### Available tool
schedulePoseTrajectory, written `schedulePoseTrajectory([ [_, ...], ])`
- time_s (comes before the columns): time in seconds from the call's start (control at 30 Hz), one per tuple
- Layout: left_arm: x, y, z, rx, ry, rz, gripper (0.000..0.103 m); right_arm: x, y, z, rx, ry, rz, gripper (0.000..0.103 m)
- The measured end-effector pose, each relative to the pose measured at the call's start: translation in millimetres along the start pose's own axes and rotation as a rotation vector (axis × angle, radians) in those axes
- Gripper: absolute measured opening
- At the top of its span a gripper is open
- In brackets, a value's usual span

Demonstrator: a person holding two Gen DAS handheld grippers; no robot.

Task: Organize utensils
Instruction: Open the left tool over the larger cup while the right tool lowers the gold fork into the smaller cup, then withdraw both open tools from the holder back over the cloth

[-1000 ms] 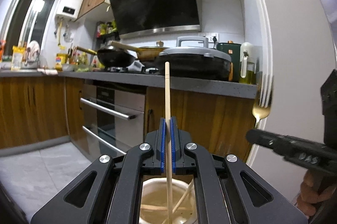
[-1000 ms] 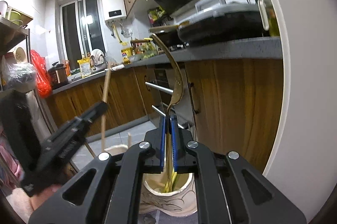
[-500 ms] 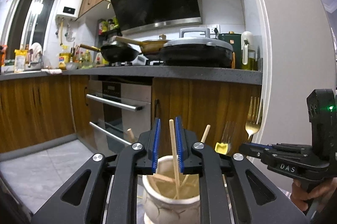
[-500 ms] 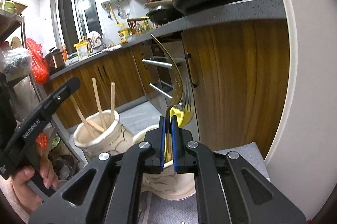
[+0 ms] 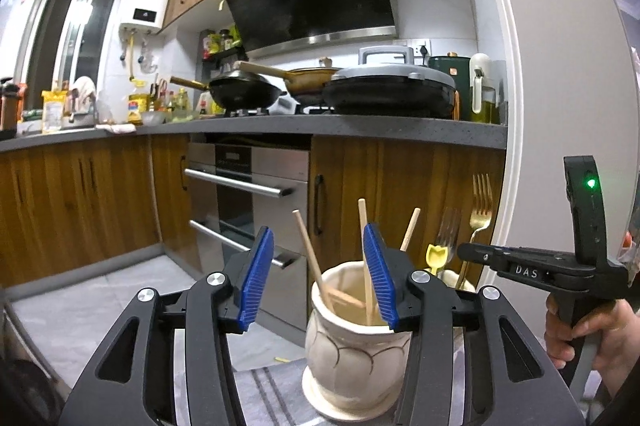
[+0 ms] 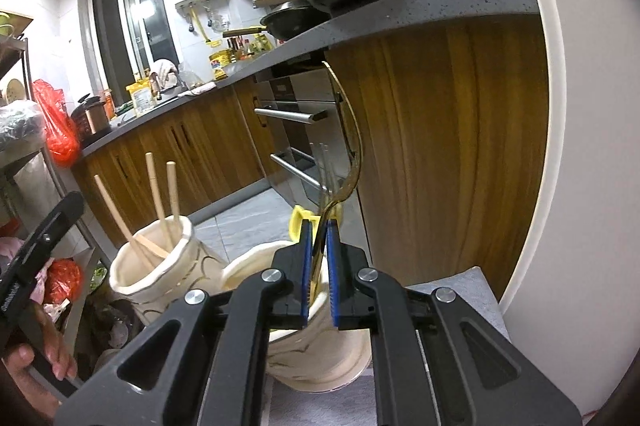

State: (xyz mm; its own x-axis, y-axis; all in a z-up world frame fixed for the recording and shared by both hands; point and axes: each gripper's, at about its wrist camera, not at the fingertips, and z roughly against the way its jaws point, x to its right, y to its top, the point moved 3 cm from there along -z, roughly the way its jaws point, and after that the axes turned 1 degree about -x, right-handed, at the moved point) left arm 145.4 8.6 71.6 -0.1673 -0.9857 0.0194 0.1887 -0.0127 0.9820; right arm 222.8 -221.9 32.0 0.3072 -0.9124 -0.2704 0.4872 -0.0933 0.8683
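Observation:
A cream ceramic jar [image 5: 356,346] stands on a grey striped mat and holds three wooden chopsticks [image 5: 310,258]. My left gripper [image 5: 318,274] is open and empty, its blue pads wide apart just above and in front of that jar. A second cream jar [image 6: 316,342] to the right holds a silver fork [image 5: 448,230] and a yellow-handled utensil [image 5: 436,256]. My right gripper [image 6: 319,262] sits over this jar; its pads stand slightly parted around a gold fork [image 6: 352,162], whose handle reaches down into the jar. The chopstick jar also shows in the right wrist view [image 6: 160,278].
A kitchen counter [image 5: 360,130] with pans and a grill runs behind, above wood cabinets and an oven [image 5: 248,194]. A white wall or door frame [image 6: 580,146] stands close on the right. A metal rack with red bags [image 6: 56,130] is at the left.
My left gripper opened and let go of the chopstick, which now stands in the jar, then drew back. My right gripper lowered the gold fork into the second jar and its pads have loosened.

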Motion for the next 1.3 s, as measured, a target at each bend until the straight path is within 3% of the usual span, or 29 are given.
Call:
schedulePoseTrajectory([
  [0.2,-5,-1,4,-0.010,0.009,0.004,0.048,1,-1,0,-0.006,-0.012,-0.002,0.008],
  [0.37,-5,-2,7,-0.042,0.016,0.002,0.051,-2,-3,11,-0.011,-0.011,0.007,0.037],
  [0.4,-5,-3,8,-0.049,0.019,0.002,0.058,-2,-5,15,-0.011,-0.017,0.015,0.039],
  [0.43,-5,-3,10,-0.051,0.027,0.003,0.078,-2,-8,20,-0.013,-0.027,0.021,0.046],
  [0.47,-6,-4,15,-0.042,0.036,0.011,0.085,0,-11,24,-0.012,-0.034,0.025,0.054],
  [0.77,-8,-21,41,-0.113,0.044,0.035,0.096,6,-43,63,-0.055,-0.051,0.055,0.095],
  [1.3,-1,-74,77,-0.317,0.068,0.030,0.098,10,-98,95,-0.184,-0.052,0.074,0.098],
])
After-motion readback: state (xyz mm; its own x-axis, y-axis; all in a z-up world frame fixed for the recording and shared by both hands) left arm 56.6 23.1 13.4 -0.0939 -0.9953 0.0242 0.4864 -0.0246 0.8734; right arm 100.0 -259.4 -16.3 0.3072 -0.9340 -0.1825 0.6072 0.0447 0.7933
